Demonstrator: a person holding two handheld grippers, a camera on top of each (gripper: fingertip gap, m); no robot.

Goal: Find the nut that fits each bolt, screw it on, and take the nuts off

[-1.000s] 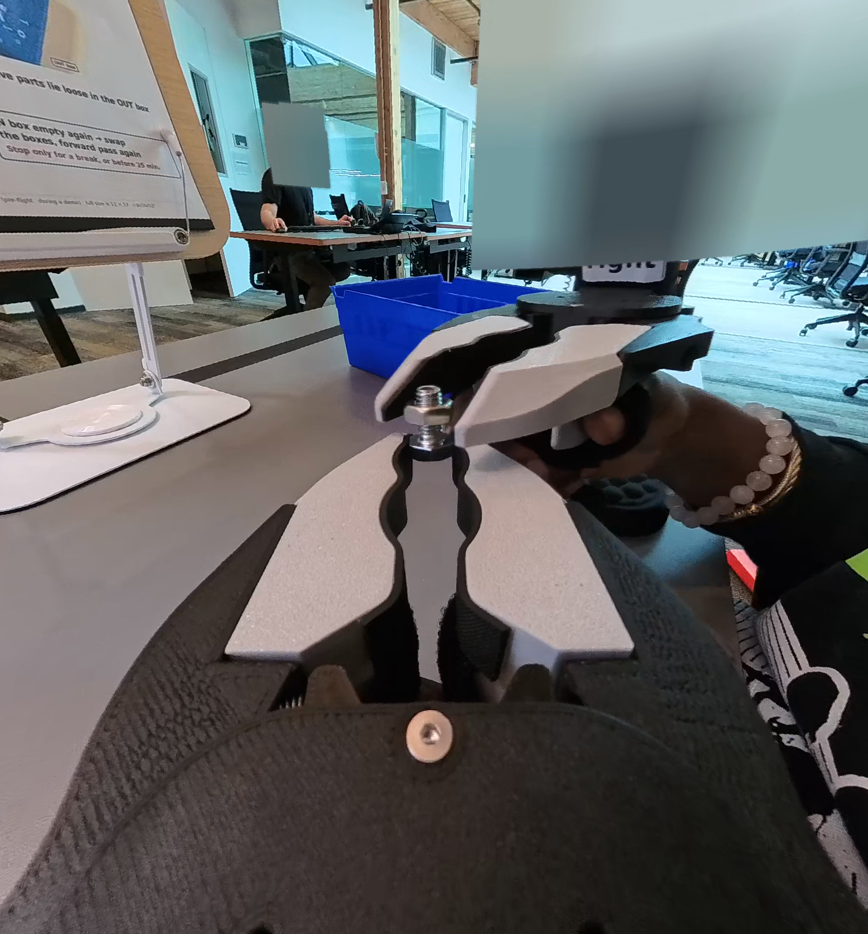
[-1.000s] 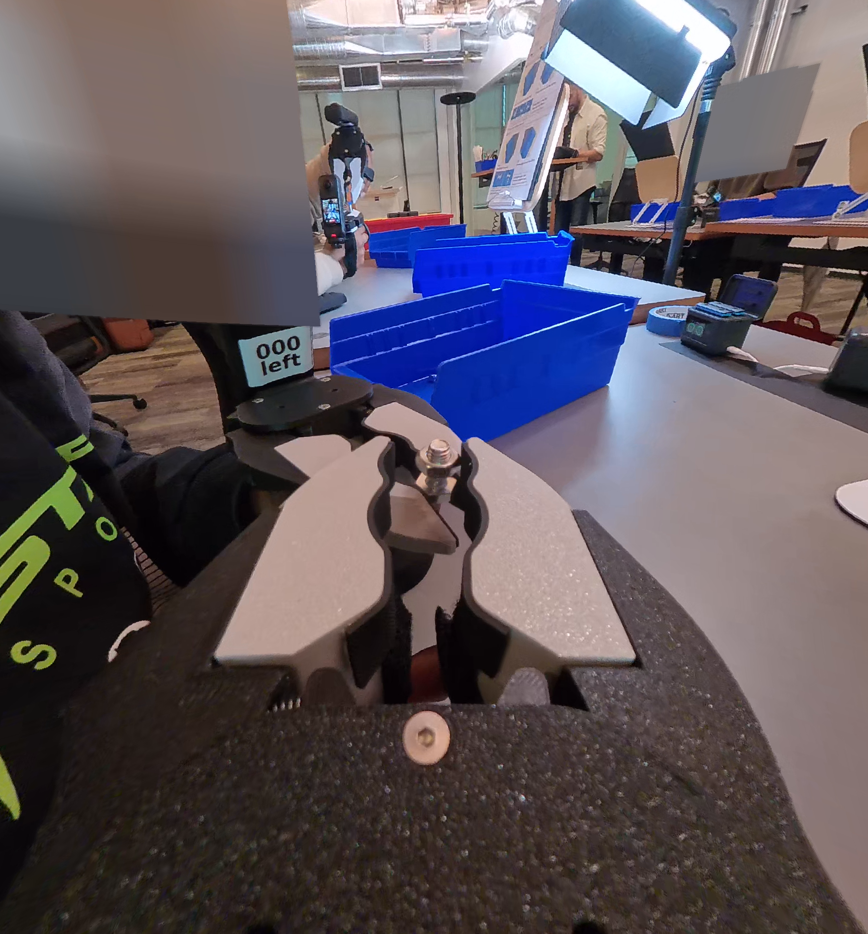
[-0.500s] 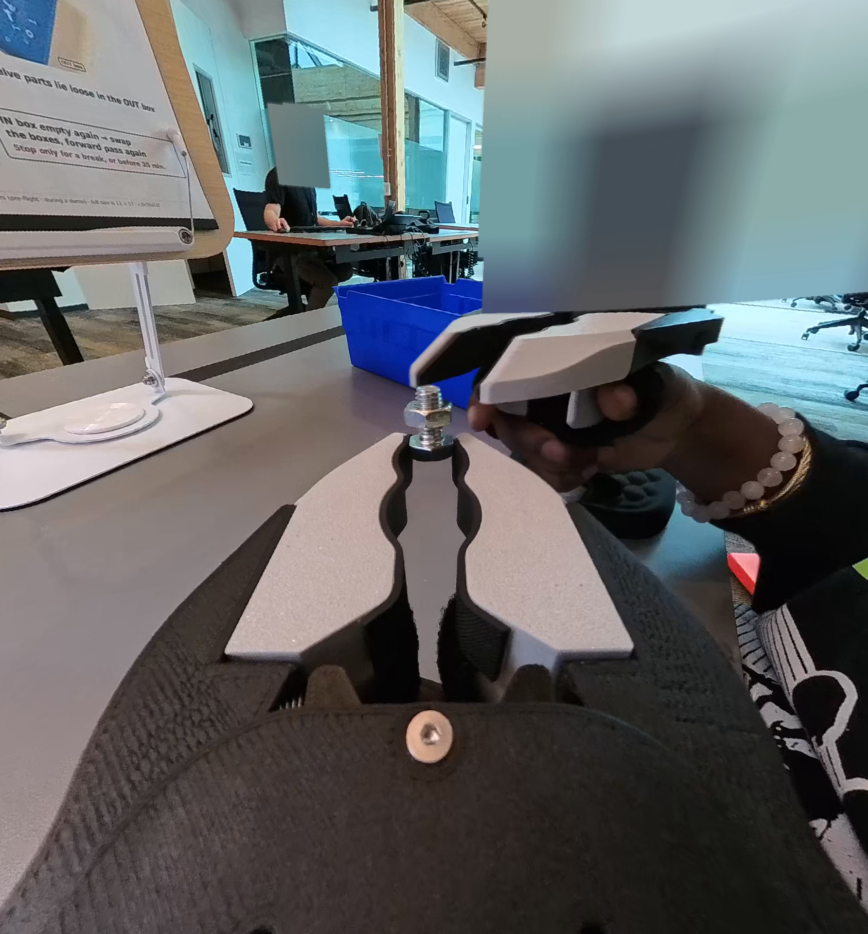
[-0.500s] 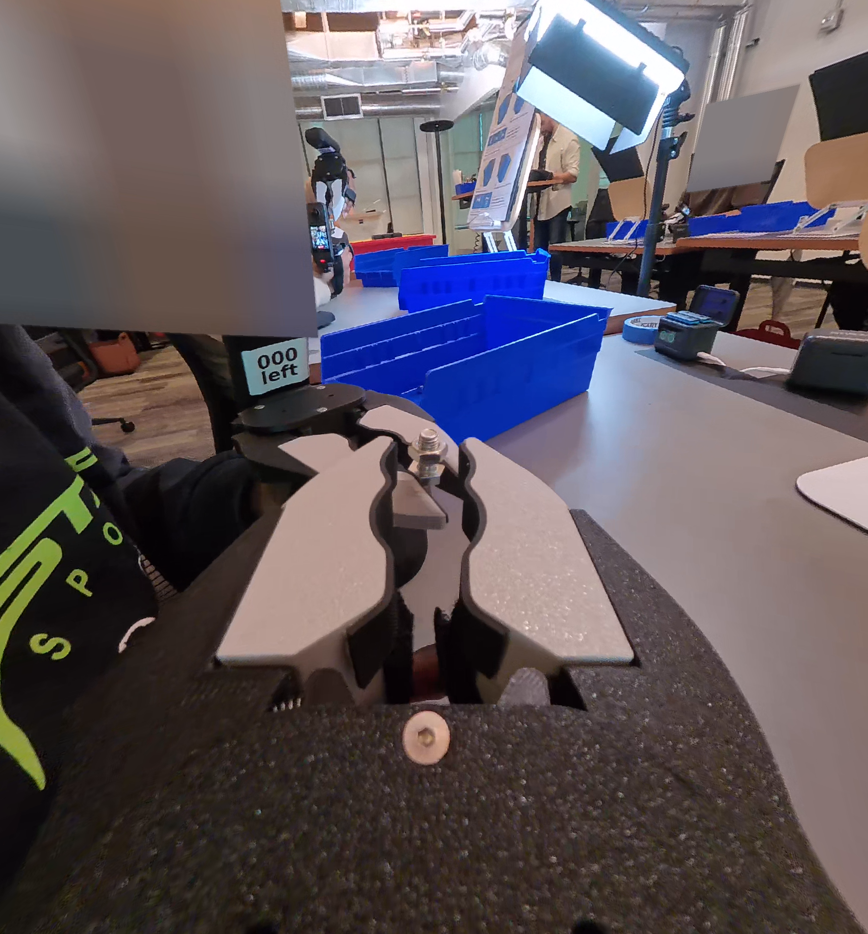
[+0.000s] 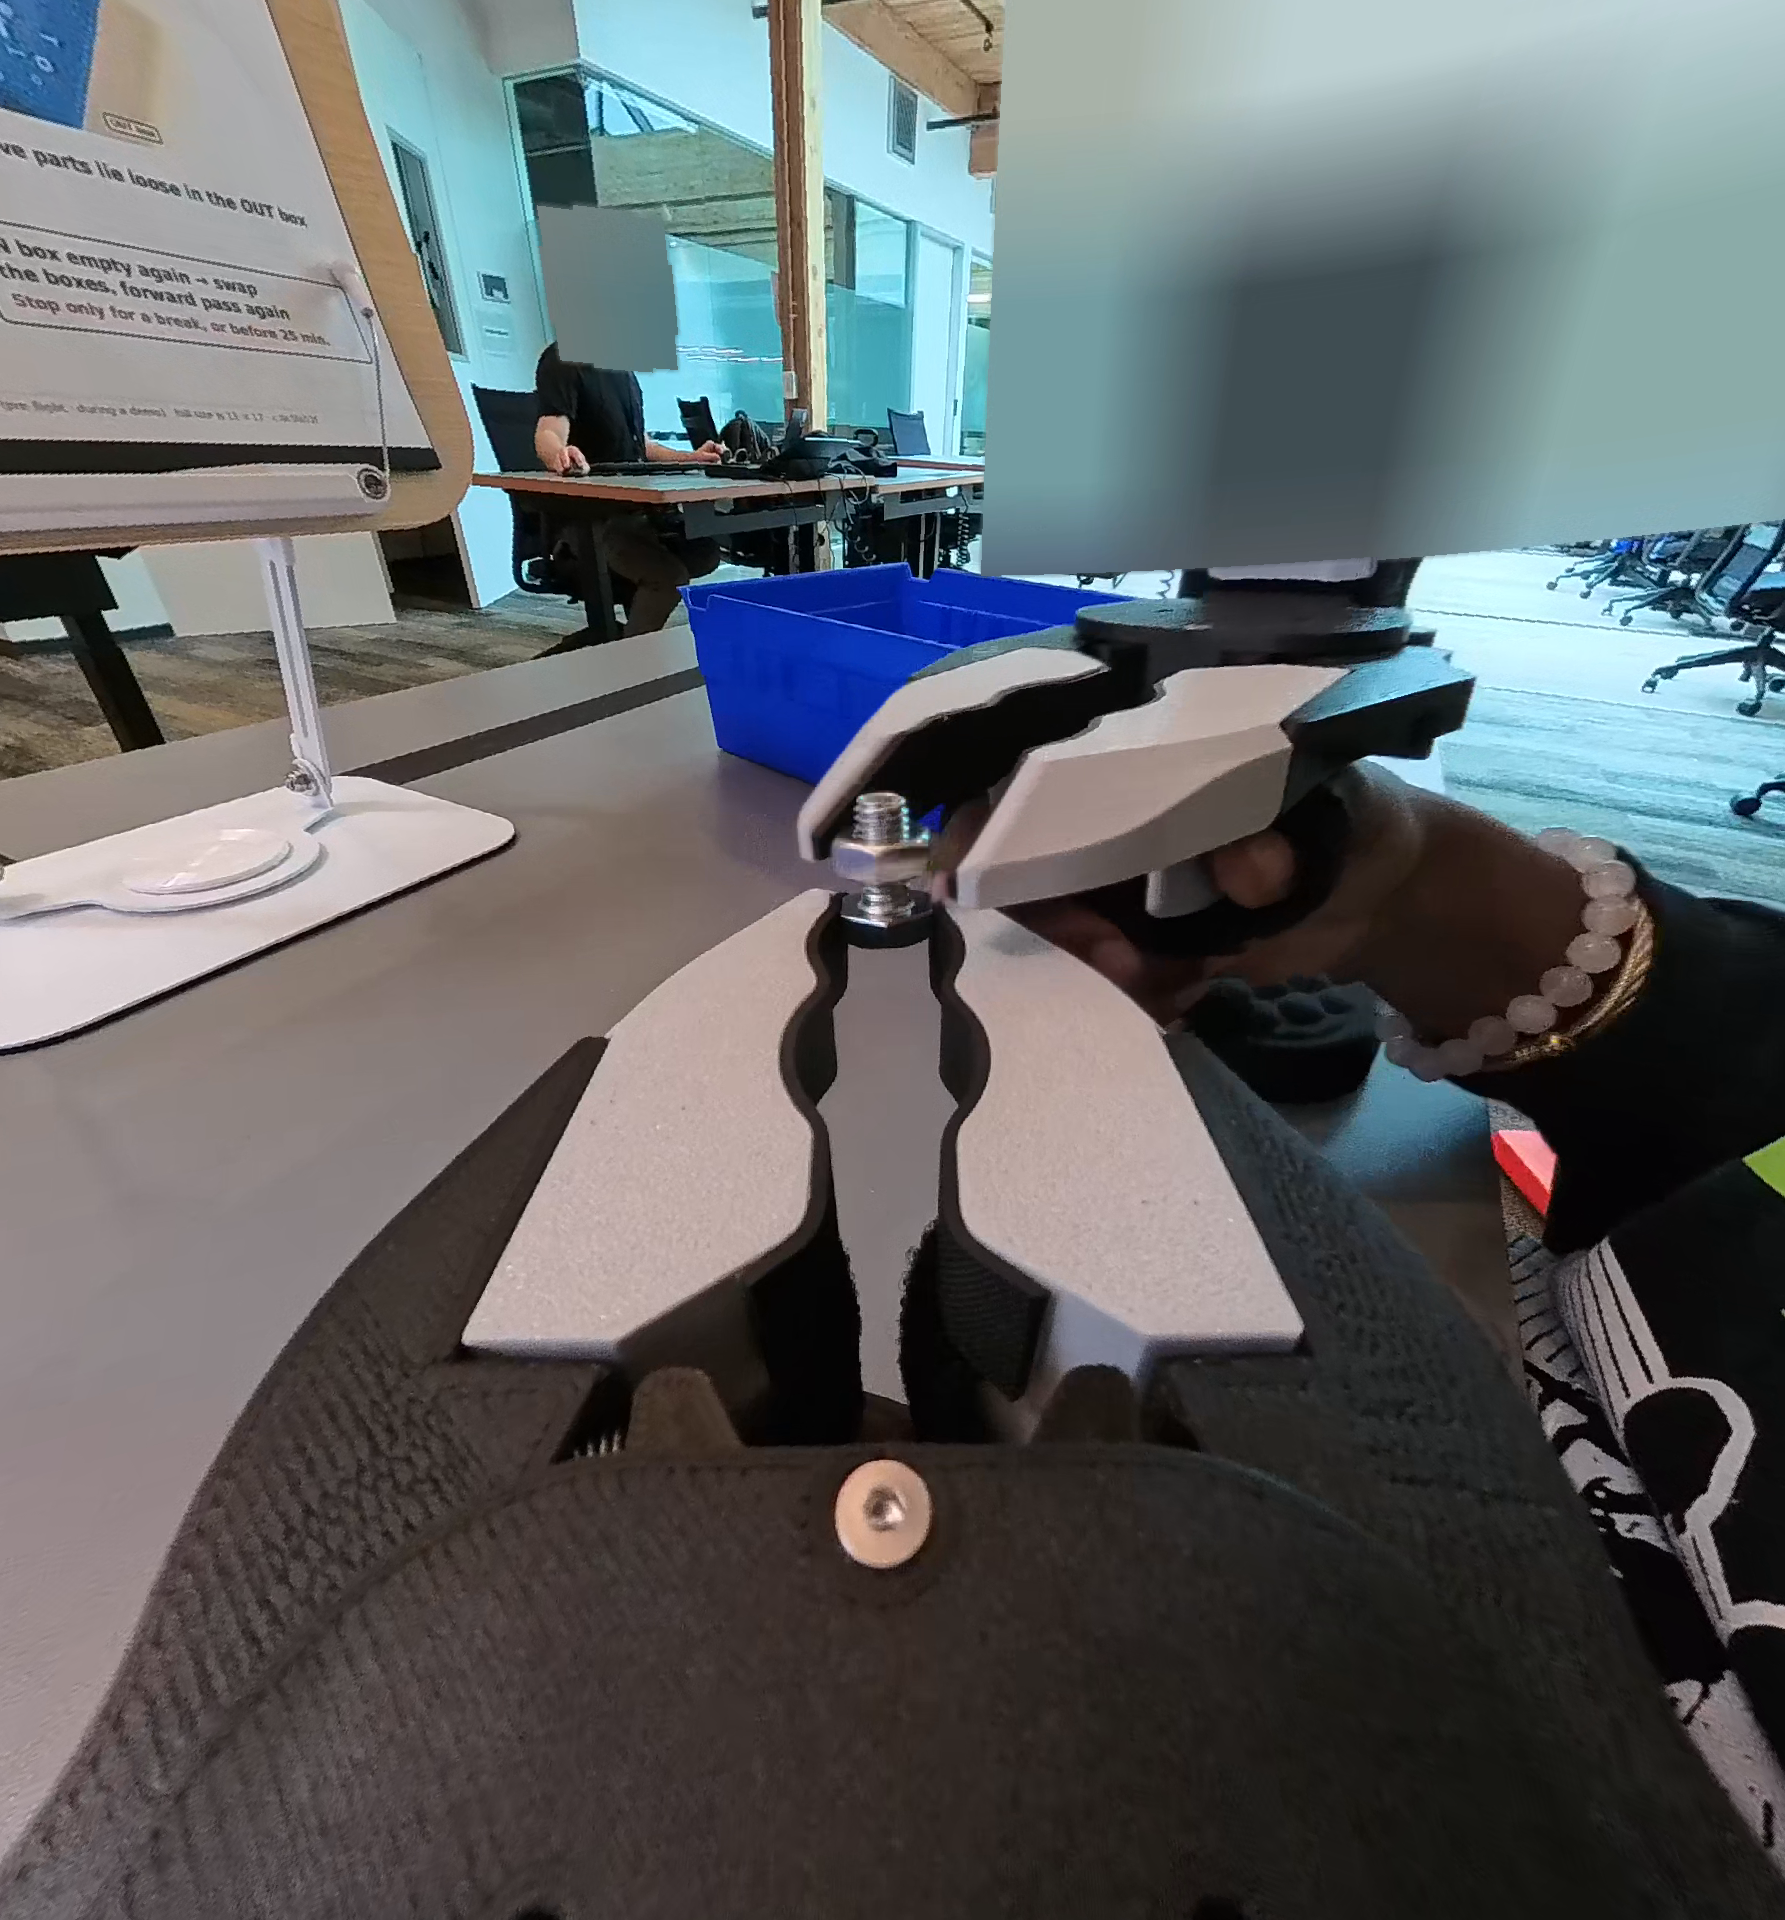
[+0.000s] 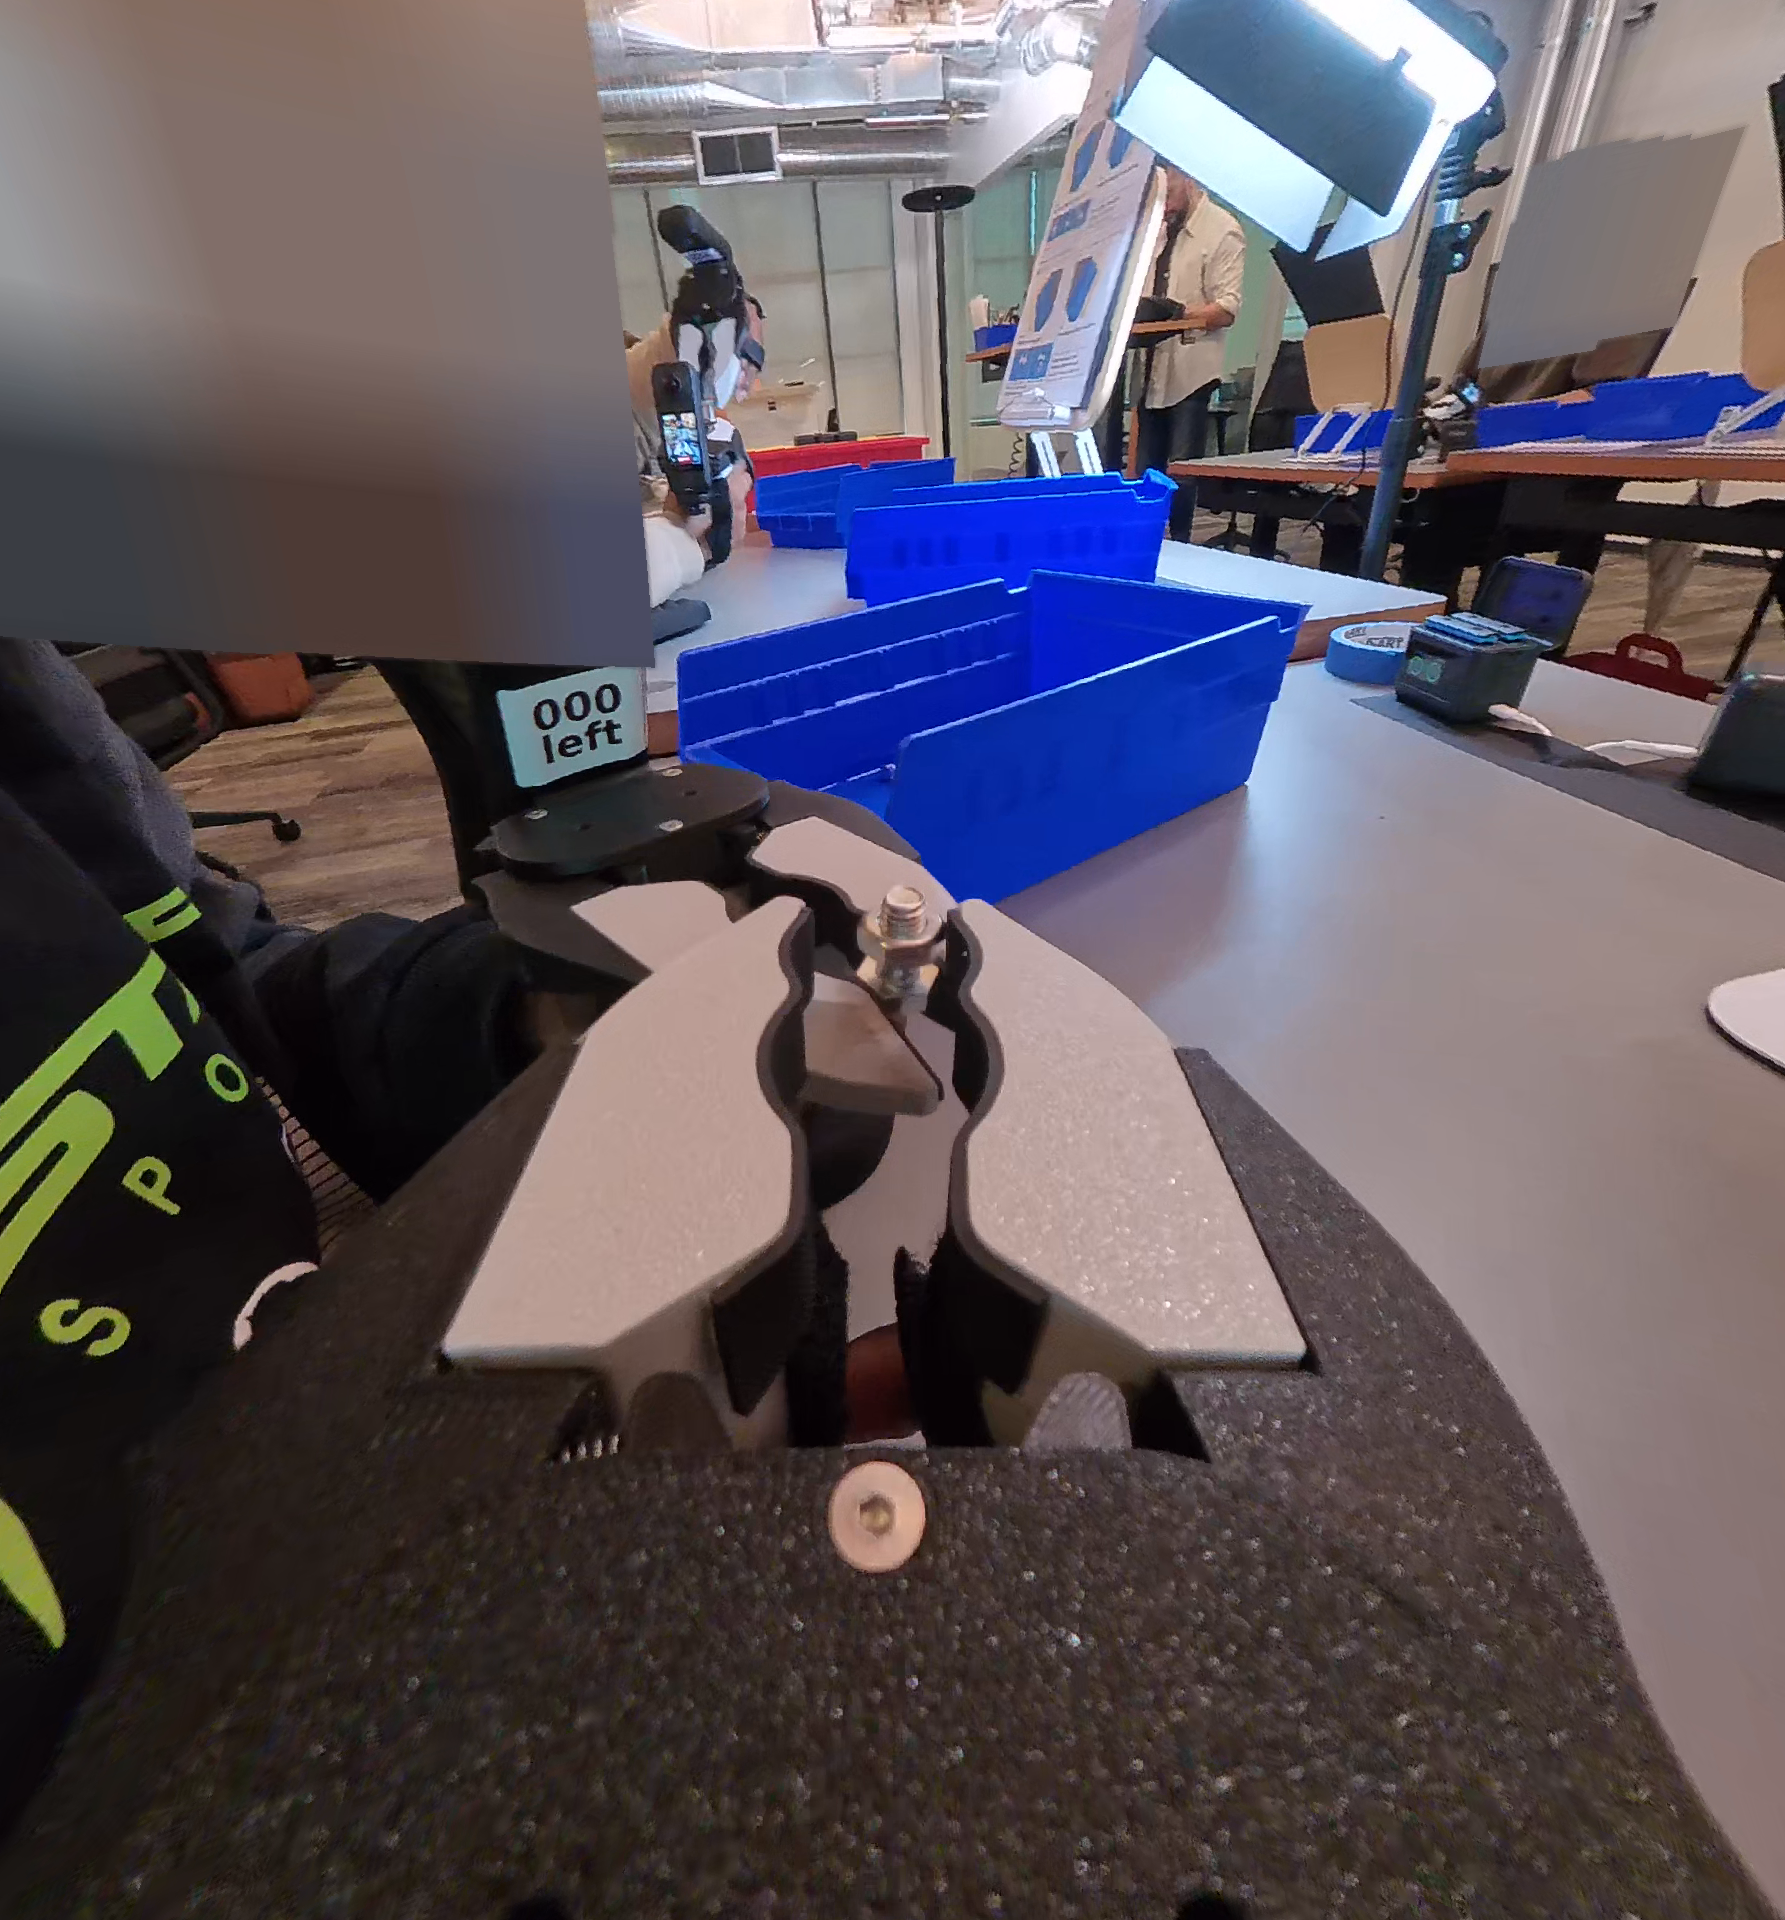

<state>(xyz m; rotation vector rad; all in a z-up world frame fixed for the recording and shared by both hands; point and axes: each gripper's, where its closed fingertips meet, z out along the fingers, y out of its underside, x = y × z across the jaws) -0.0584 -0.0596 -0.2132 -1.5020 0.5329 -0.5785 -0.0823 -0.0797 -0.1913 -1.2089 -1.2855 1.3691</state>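
A blue bin (image 6: 1075,727) is set on the grey table (image 6: 1490,1039), just beyond the grippers; little of its inside is shown, and nothing can be made out in it. More blue bins (image 6: 1002,530) are seen on a farther table. A white stand base (image 5: 202,894) is placed toward the table's left side, with a sign board held above it. A roll of blue tape (image 6: 1371,649) and a dark device lie near the far edge.

The bolt (image 5: 880,914) is held upright by its head at the tips of the left gripper (image 5: 883,925), whose jaws are pressed in on it. The nut (image 5: 872,857) on its thread is pinched by the right gripper (image 5: 883,862), reaching in from the right.
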